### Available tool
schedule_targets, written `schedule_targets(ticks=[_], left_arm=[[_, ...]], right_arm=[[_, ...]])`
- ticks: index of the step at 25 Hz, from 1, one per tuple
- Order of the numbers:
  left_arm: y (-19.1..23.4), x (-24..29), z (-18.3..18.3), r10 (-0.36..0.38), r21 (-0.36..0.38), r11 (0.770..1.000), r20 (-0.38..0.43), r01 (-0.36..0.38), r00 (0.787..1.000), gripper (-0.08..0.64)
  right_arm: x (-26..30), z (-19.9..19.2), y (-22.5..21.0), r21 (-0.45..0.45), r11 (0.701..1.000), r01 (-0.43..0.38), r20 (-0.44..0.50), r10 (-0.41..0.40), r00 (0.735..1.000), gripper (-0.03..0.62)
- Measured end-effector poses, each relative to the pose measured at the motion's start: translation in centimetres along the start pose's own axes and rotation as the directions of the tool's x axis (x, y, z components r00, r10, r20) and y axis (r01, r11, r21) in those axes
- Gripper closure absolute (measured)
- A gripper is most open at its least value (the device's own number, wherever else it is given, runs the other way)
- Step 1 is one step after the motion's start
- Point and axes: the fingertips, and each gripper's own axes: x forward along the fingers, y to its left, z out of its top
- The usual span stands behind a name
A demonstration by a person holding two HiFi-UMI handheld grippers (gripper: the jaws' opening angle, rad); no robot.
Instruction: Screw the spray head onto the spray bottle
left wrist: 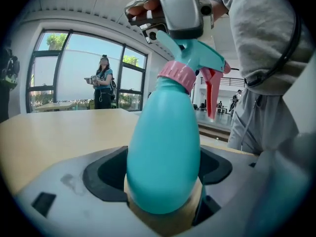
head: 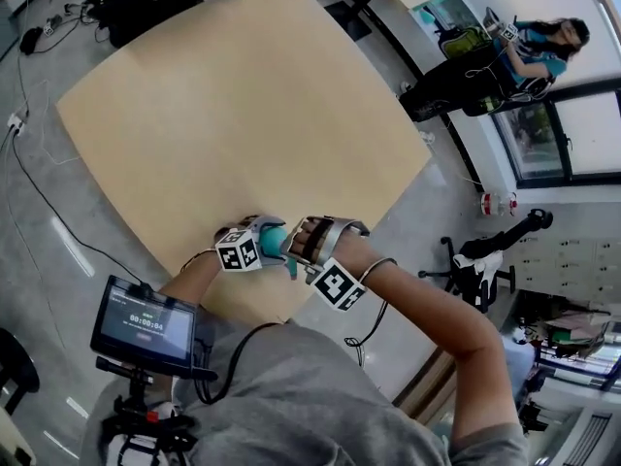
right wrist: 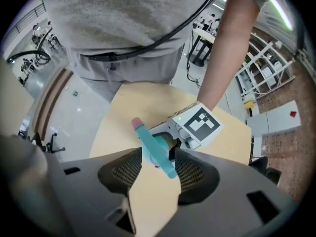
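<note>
A teal spray bottle (left wrist: 163,152) stands upright near the front edge of the tan table (head: 243,105). The black pads of my left gripper (left wrist: 163,181) press on the bottle's round body from both sides. A pink collar (left wrist: 177,75) joins the bottle to the teal spray head (left wrist: 200,56) with its red trigger (left wrist: 213,90). My right gripper (right wrist: 155,169) points straight down over the spray head (right wrist: 155,149). Its jaws stand open with gaps on both sides of the head. In the head view both grippers meet at the bottle (head: 274,241).
A small screen on a stand (head: 146,323) sits at my lower left, off the table. Another person (head: 543,47) stands far off by the windows. An office chair (head: 485,260) is to the right, and cables (head: 39,192) run over the floor on the left.
</note>
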Motion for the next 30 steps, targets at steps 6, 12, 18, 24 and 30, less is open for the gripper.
schedule_targets(ticks=[6, 12, 18, 24, 30], left_arm=[[-0.4, 0.1, 0.5, 0.027, -0.022, 0.999, 0.026, -0.027, 0.999, 0.158], [-0.8, -0.2, 0.5, 0.049, -0.041, 0.998, 0.047, -0.047, 0.998, 0.158], [-1.1, -0.3, 0.6, 0.047, -0.040, 0.998, 0.050, -0.045, 0.998, 0.158], [-1.2, -0.5, 0.5, 0.054, -0.039, 0.998, 0.047, -0.052, 0.997, 0.158], [-1.1, -0.7, 0.5, 0.100, -0.057, 0.994, 0.051, -0.097, 0.994, 0.158]], right_arm=[[1.7, 0.1, -0.3, 0.090, 0.996, -0.009, 0.049, 0.005, 0.999, 0.459], [1.1, 0.0, -1.3, 0.504, 0.864, 0.008, 0.237, -0.148, 0.960, 0.460], [0.8, -0.9, -1.6, 0.837, 0.546, -0.047, 0.306, -0.396, 0.866, 0.460], [0.8, -1.4, -2.3, 0.959, 0.256, -0.122, 0.249, -0.555, 0.794, 0.459], [0.6, -2.2, -2.1, 0.986, -0.122, -0.115, -0.006, -0.709, 0.706, 0.459]])
